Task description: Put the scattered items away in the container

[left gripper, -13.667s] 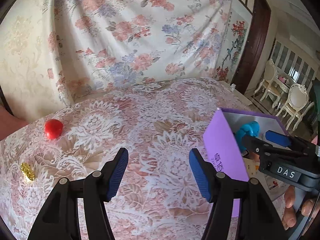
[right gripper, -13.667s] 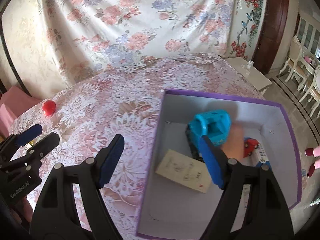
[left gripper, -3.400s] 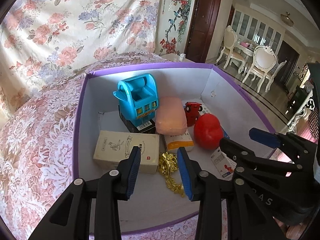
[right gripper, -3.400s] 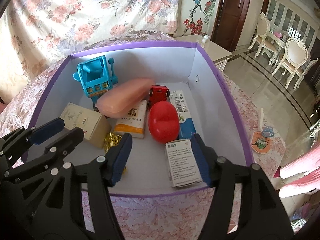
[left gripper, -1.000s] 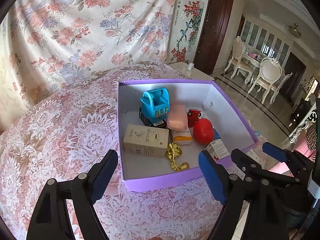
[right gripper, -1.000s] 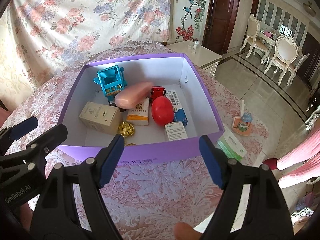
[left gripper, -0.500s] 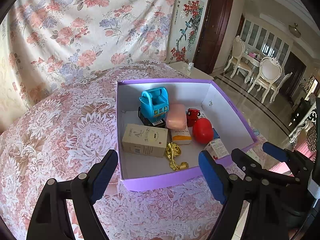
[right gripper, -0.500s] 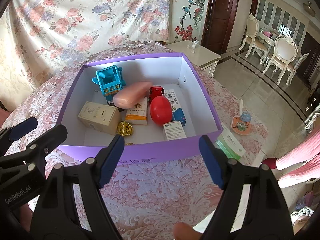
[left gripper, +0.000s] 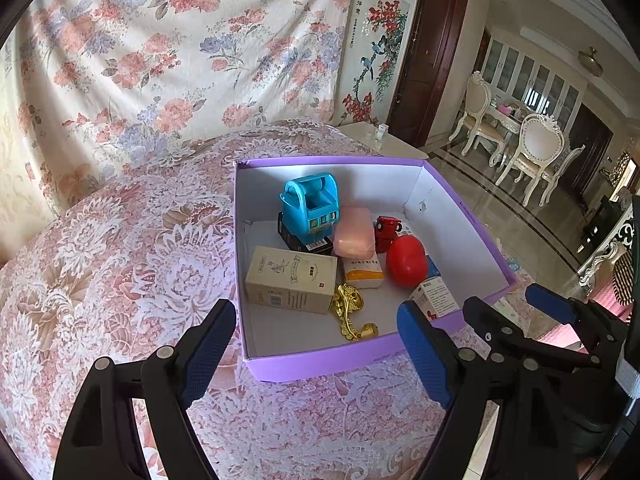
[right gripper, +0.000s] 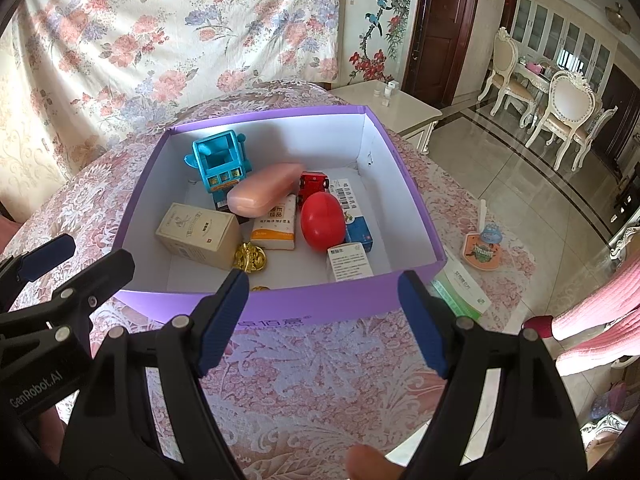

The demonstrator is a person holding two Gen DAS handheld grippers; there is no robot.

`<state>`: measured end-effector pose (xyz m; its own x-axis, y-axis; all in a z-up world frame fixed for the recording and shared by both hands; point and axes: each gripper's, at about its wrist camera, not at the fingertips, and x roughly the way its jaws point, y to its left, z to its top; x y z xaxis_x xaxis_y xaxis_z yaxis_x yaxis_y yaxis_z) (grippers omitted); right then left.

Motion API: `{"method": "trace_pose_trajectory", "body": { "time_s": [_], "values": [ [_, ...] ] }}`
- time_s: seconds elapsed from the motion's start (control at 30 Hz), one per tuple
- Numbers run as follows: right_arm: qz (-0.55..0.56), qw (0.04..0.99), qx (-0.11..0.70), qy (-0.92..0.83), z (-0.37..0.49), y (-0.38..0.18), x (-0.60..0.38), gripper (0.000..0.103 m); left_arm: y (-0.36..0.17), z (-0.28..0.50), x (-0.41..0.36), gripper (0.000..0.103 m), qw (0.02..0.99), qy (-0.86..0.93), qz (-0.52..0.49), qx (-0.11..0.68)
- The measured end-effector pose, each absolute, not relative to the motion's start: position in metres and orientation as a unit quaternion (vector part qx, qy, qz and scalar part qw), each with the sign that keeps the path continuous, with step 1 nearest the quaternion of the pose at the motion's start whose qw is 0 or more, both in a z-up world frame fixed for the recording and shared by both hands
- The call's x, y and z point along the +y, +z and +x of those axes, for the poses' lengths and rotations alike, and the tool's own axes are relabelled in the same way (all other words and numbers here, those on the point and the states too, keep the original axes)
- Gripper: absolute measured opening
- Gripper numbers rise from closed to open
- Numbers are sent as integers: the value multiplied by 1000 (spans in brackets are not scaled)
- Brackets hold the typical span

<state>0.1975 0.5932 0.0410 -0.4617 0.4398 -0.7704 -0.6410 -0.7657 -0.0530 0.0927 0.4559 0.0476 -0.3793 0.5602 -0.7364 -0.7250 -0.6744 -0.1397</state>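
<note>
The purple box (left gripper: pixel 320 360) sits on the lace-covered surface (left gripper: pixel 120 260), toward its right edge, and it carries everything visible of the scattered lot: a blue toy machine (left gripper: pixel 310 210) at the back, a pink case (left gripper: pixel 354 232) leaning beside it, a small red toy car (left gripper: pixel 386 228), a red ball (left gripper: pixel 406 260), a beige carton (left gripper: pixel 290 278), an orange-and-white packet (left gripper: pixel 362 274), a gold trinket (left gripper: pixel 350 308) near the front wall, and two small medicine boxes (right gripper: pixel 348 260) by the right wall.

Judging by its thin, folded walls, the box is light card that would flex if pinched on one side; holding two opposite walls, or lifting under the base, looks safer. The ball seems smooth and liable to roll; the trinket is small, irregular and awkward to pinch; the cartons are stiff and easy.

The left claw (left gripper: pixel 316 354) and the right claw (right gripper: pixel 320 320) both hang released and empty, short of the box's near wall.

A green-and-white packet (right gripper: pixel 460 292) lies outside, just beside the box's right front corner; whether it rests on the surface or lower down is unclear. The trinket is partly hidden behind the near wall in the right wrist view, the print on the cartons is unreadable, and a fingertip (right gripper: pixel 370 466) intrudes at the bottom.
</note>
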Motion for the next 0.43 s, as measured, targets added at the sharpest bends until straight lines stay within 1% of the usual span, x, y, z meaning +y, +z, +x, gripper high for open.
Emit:
{"method": "trace_pose_trajectory", "body": {
  "time_s": [0.43],
  "values": [
    [-411,321,126,844,198,38,594,79,48,97,456,83,389,830,-385,106]
  ]
}}
